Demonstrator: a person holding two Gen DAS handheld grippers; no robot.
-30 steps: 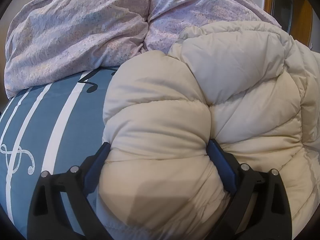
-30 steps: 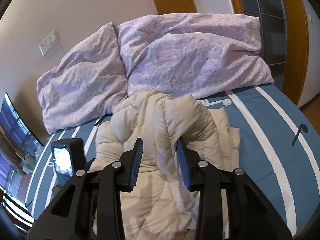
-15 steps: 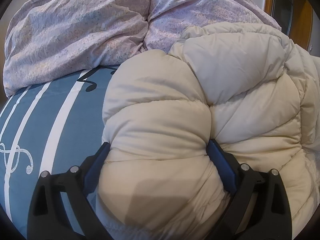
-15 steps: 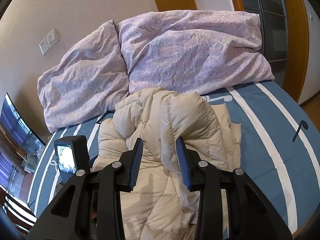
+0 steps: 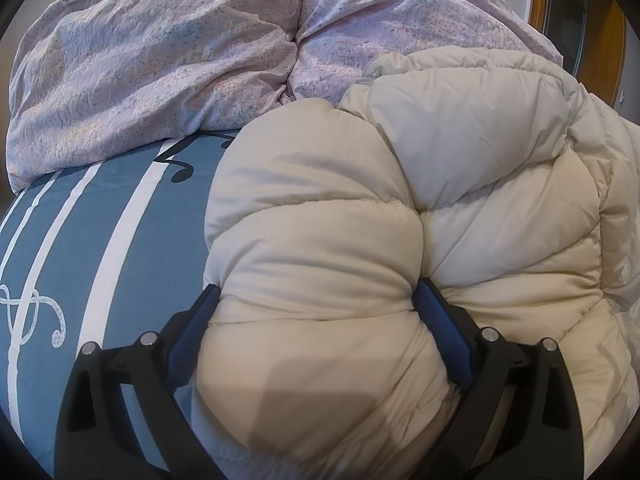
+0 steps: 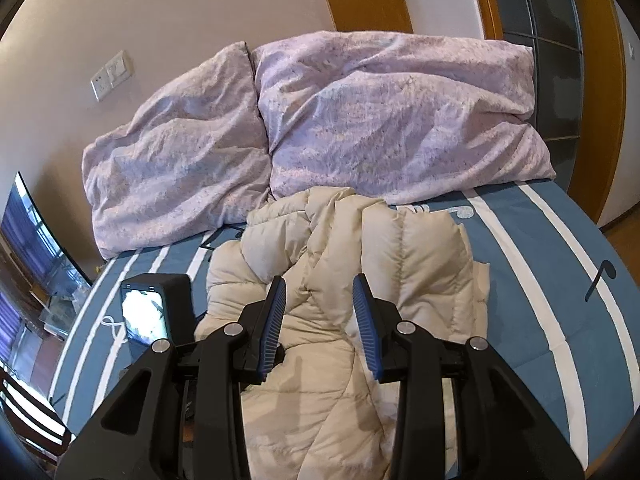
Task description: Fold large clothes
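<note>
A cream quilted puffer jacket lies bunched on the blue striped bed. In the left wrist view the jacket fills the frame, and my left gripper is clamped on a thick puffy fold of it, jaws wide around the padding. My right gripper is open above the jacket's middle, with fabric seen between the fingers but not pinched. The left gripper's camera body shows at the jacket's left edge.
Two lilac pillows lean against the wall at the head of the bed; they also show in the left wrist view. A wooden door frame stands at the right, and a window at the left.
My right gripper has let the jacket fold go and pulled back and up; the fold has dropped flatter onto the bed. The left gripper keeps its hold, nearly still.
</note>
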